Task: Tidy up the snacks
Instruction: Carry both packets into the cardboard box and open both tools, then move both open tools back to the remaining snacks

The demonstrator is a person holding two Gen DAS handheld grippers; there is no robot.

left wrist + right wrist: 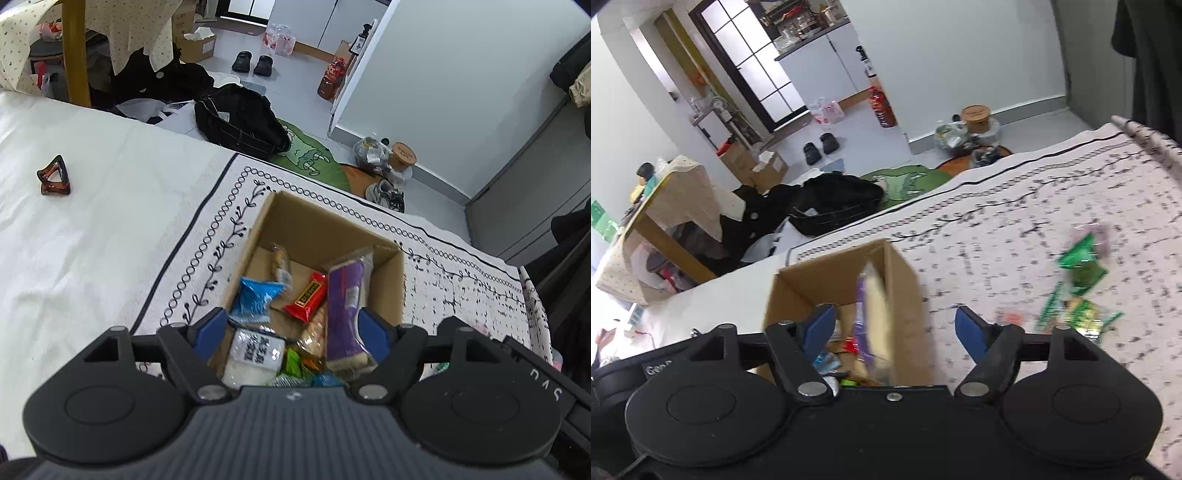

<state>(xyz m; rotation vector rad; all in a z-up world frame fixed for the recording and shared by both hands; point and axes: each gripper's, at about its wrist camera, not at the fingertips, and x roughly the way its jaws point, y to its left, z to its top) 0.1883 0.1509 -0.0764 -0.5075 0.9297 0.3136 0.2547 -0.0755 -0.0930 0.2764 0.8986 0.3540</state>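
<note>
Snacks mostly gathered in the cardboard box (384, 266) on the patterned cloth (207, 236), a few green packets (1080, 266) left outside.

The box holds a purple pack (345, 306) leaning against its right wall, a red bar (308, 301), a blue packet (255, 297), a white pack (255, 354) and small green sweets. The left gripper (291, 328) hangs over the box with its blue fingers wide apart and nothing clamped; the right finger looks close to the purple pack, though contact cannot be told. The right gripper (895, 328) is spread wide and empty beside the box wall. The step in hand seems to be collecting leftovers: next, the right gripper likely needs to swing toward the blurred green packets well to its right, then close on one.
</note>
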